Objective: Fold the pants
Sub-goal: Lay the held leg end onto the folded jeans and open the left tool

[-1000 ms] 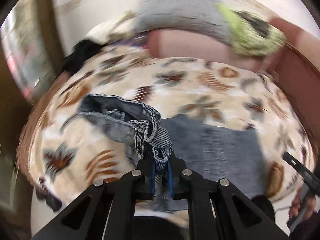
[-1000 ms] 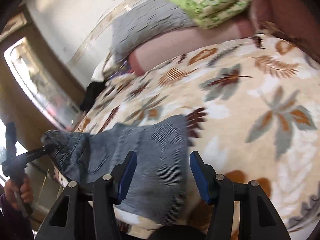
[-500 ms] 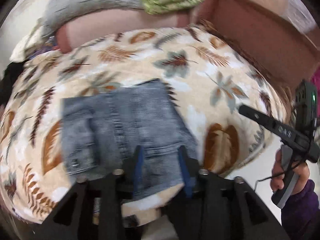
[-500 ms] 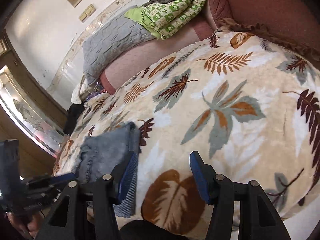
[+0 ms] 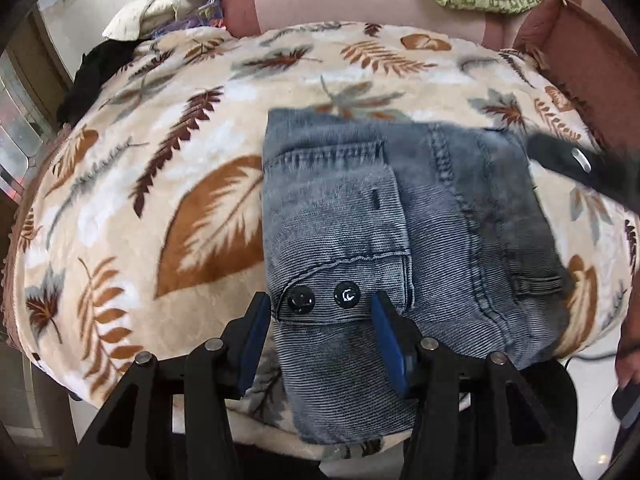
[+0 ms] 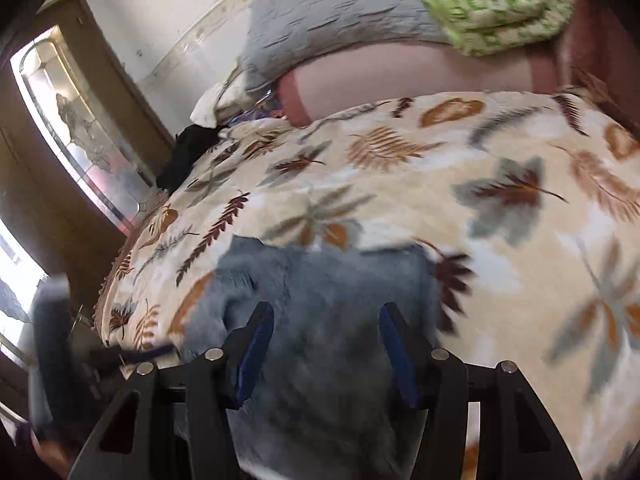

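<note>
The blue-grey denim pants [image 5: 400,232] lie folded in a compact rectangle on the leaf-print blanket [image 5: 192,168], near its front edge. Two black buttons face me on the waistband. My left gripper [image 5: 318,320] is open, its jaws either side of the buttoned waistband just above the fabric, holding nothing. My right gripper [image 6: 326,332] is open over the same pants [image 6: 332,320], which look blurred in the right wrist view. The right gripper's body shows as a dark blur at the pants' right edge in the left wrist view [image 5: 576,164].
The blanket covers a bed. At its head lie a grey pillow [image 6: 340,24], a green patterned cloth [image 6: 500,8] and a pink bolster [image 6: 420,76]. A black garment [image 5: 92,76] lies at the left. A brown headboard [image 5: 580,48] runs along the right. A wooden door stands left.
My left gripper let go of the pants' waist and opened. The pants now lie folded flat. Both grippers moved in over the folded pants.
</note>
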